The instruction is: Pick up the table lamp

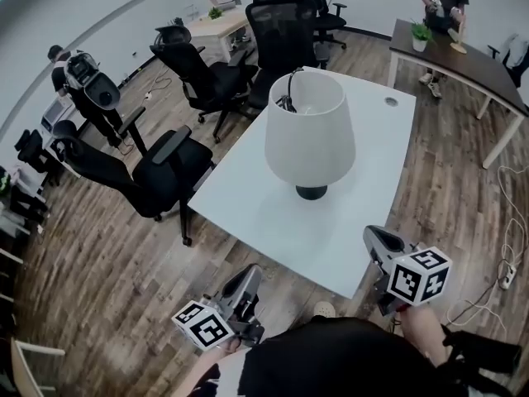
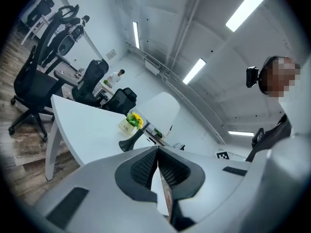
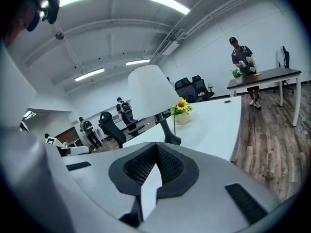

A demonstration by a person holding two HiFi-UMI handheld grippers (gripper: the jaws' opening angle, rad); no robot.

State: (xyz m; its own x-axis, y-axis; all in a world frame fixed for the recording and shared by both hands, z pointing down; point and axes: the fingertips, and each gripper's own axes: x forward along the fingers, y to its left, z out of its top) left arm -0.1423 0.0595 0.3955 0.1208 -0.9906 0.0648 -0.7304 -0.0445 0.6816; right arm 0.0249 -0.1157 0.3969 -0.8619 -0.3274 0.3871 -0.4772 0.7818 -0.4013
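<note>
The left tongs (image 1: 246,278) and right tongs (image 1: 377,238) are hanging closed and empty, the table lamp (image 1: 310,131) standing untouched ahead of them on the counter (image 1: 248,201), the whole pickup waiting.

A floor (image 1: 99,288) of brown wood planks is seen throughout. A white table (image 1: 264,222) with rounded corners is set in the middle, and a round cable port (image 1: 391,102) is cut near its far corner. Black office chairs are ranged along its left and far sides: one (image 1: 157,168) just beside the left edge, a second (image 1: 202,77) further back, a third (image 1: 281,23) at the far end. A dark desk (image 1: 463,60) on white legs is placed at the right rear, and a pale wooden desk (image 1: 216,25) at the back. The walls (image 1: 74,15) are painted white. The ceiling (image 2: 204,28) is lit by long strip lights (image 2: 249,8). A power strip (image 1: 506,278) with cables is laid on the floor at the right.
</note>
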